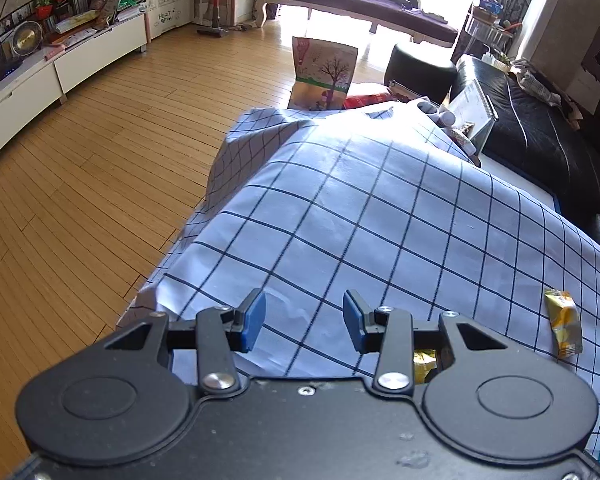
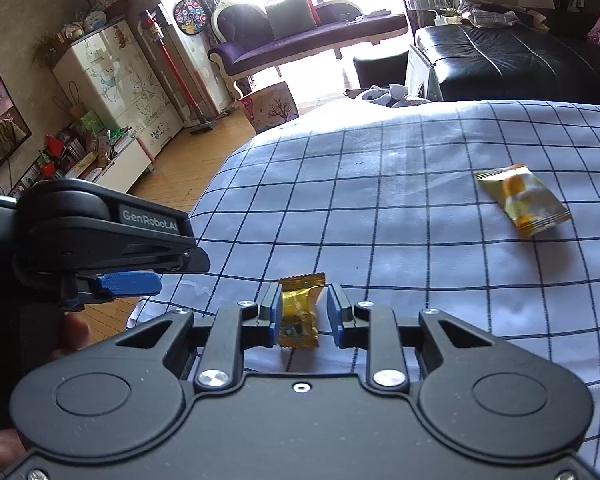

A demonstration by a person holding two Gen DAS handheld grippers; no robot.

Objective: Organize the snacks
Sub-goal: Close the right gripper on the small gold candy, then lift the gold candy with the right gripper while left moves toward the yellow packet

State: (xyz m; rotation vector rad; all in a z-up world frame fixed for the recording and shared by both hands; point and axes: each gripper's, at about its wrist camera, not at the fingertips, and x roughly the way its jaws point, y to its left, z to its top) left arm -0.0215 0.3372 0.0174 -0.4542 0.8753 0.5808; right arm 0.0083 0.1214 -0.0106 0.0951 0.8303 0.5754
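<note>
**Gold snack caught between right gripper's pads**

The right gripper [image 2: 303,312] grips a gold-wrapped snack [image 2: 300,312], its blue pads against the wrapper's sides, above the near edge of a checked tablecloth [image 2: 380,208]. To its left, the left gripper [image 1: 304,320] stands parted, holding nothing. A yellow-and-white snack packet [image 2: 524,200] lies on the cloth, farther off to the right, well apart from both grippers.

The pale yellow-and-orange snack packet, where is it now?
In the right wrist view the pale yellow-and-orange snack packet lies flat on the blue checked cloth, to the upper right of the right gripper.
</note>
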